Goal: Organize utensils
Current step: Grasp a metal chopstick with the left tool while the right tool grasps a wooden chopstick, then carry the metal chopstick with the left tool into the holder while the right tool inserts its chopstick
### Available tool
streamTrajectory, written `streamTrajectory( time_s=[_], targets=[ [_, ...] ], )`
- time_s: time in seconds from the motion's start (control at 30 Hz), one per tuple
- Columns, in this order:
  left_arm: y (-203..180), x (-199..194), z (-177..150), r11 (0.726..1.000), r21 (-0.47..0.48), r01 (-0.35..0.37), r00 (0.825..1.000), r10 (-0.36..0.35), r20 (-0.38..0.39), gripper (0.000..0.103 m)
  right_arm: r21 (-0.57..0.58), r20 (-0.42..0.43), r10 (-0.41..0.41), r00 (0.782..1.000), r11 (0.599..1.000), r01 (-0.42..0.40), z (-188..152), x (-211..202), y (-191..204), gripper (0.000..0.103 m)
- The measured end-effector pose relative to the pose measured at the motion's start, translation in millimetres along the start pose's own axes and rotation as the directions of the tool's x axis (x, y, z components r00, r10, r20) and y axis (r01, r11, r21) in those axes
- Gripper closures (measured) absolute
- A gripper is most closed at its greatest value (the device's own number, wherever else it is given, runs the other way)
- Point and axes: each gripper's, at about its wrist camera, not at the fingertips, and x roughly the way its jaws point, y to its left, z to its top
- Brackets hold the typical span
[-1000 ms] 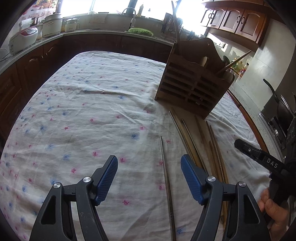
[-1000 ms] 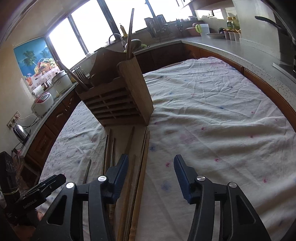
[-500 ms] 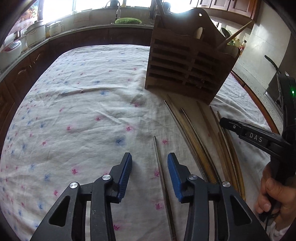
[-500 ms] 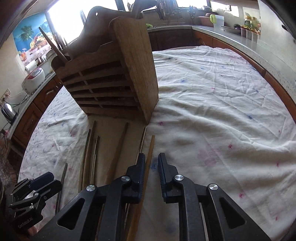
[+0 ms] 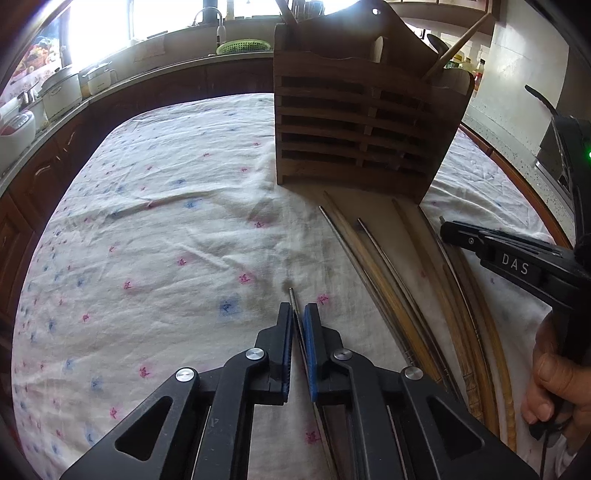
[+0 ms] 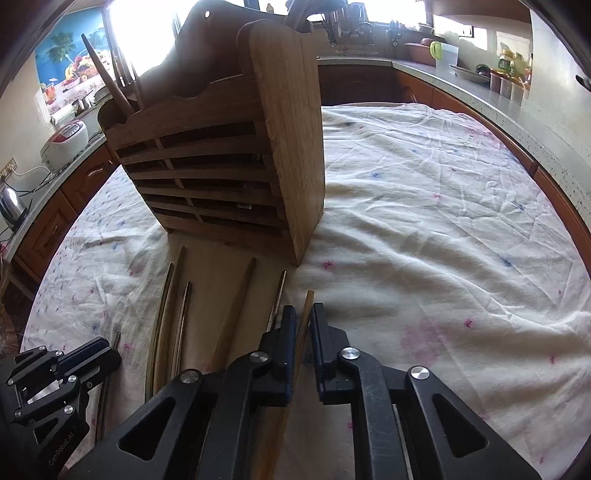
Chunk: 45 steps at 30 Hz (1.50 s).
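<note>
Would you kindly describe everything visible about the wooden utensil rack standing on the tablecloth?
The rack is a tall brown box of what looks like bamboo or wood. Its front is horizontal slats with dark gaps, split by short uprights; its side is one solid panel with a rounded top, and a taller shaped backboard carries a small hole. It stands upright on the flowered tablecloth, untouched by either hand-held gripper. Utensil handles poke out of its top. Chopsticks lie on the cloth by its base.

A floral tablecloth (image 5: 155,206) covers the table. A green basket (image 5: 242,47) sits by the faucet (image 5: 218,22). A rice cooker (image 6: 66,142) and kettle (image 6: 13,206) stand on the counter.
</note>
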Motion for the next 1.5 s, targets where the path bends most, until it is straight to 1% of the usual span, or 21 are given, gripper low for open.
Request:
streamTrajectory(
  time_s=[0.13, 0.2, 0.3, 0.4, 0.5, 0.7, 0.9, 1.0, 1.1, 1.5],
  targets=[
    [15.9, -9.6, -2.2, 0.995, -0.067, 0.076, 0.997, -0.076, 0.015, 0.100, 0.057, 0.010, 0.056, 0.998, 0.997, -0.056, -5.4, -11.0, -6.9, 0.098],
    [21.9, -19.7, -3.7, 0.991, -0.087, 0.098, 0.995, -0.095, 0.035, 0.101, 0.079, 0.033, 0.094, 0.995, 0.992, -0.096, -10.4, -23.2, -8.6, 0.098],
    [28.7, -39.5, -6.7, 0.986, -0.104, 0.133, 0.989, -0.126, 0.071, 0.101, 0.093, 0.075, 0.130, 0.989, 0.986, -0.137, -15.8, -46.9, -8.9, 0.098],
    [34.4, -63.6, -9.0, 0.980, -0.112, 0.166, 0.981, -0.152, 0.119, 0.101, 0.099, 0.116, 0.150, 0.982, 0.982, -0.162, -19.3, -73.5, -9.3, 0.098],
    [41.8, -90.9, -10.7, 0.974, -0.117, 0.196, 0.970, -0.175, 0.171, 0.101, 0.102, 0.163, 0.166, 0.973, 0.978, -0.184, -21.6, -101.9, -9.7, 0.098],
    [54.0, -152.7, -17.9, 0.962, -0.114, 0.249, 0.939, -0.210, 0.274, 0.101, 0.094, 0.251, 0.186, 0.950, 0.972, -0.215, -20.4, -152.7, -12.9, 0.098],
    [57.9, -195.6, -23.5, 0.956, -0.089, 0.278, 0.908, -0.232, 0.348, 0.101, 0.087, 0.341, 0.184, 0.922, 0.970, -0.226, -13.3, -195.4, -18.5, 0.098],
    [56.3, -204.6, -24.0, 0.956, -0.081, 0.281, 0.900, -0.234, 0.367, 0.101, 0.077, 0.374, 0.184, 0.909, 0.971, -0.228, -8.1, -209.3, -18.3, 0.098],
    [55.4, -209.2, -24.7, 0.956, -0.074, 0.284, 0.896, -0.237, 0.376, 0.101, 0.072, 0.396, 0.186, 0.899, 0.970, -0.233, -3.7, -217.5, -18.7, 0.098],
    [51.5, -211.3, -11.3, 0.960, -0.050, 0.276, 0.887, -0.235, 0.398, 0.102, 0.054, 0.444, 0.193, 0.875, 0.969, -0.241, 11.7, -229.9, -18.8, 0.098]
  ],
)
